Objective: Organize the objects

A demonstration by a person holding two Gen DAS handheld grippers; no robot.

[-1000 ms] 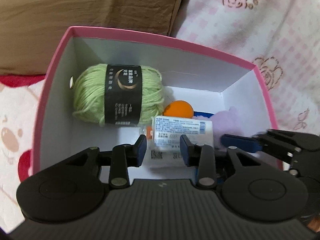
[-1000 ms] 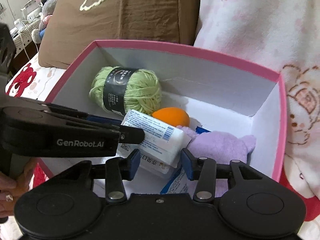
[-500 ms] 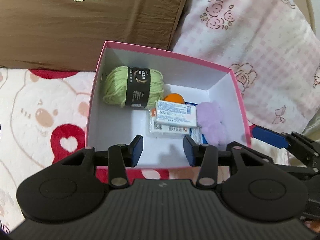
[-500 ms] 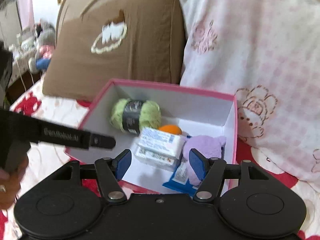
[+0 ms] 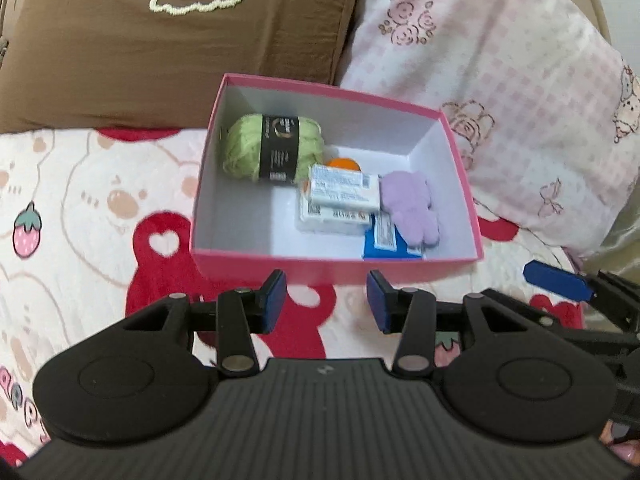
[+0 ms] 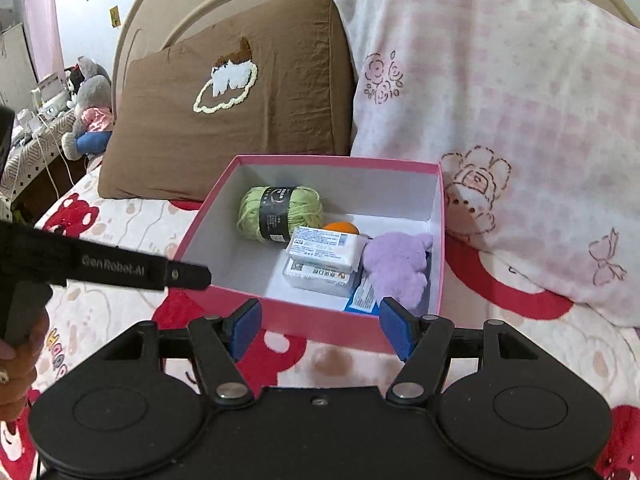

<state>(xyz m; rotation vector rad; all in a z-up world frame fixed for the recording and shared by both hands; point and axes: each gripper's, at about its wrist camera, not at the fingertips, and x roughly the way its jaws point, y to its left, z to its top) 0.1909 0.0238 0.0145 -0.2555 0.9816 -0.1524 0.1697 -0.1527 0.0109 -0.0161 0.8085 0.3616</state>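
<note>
hovering both my empty grippers, left gripper (image 5: 326, 300) and right gripper (image 6: 320, 328) spread apart, short of the pink box (image 5: 336, 268) on the bedspread, since yarn (image 5: 274, 148), packets and plush are lying inside.

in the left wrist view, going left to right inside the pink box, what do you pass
green yarn ball → orange ball, mostly hidden → white packets, stacked → purple plush toy
</note>
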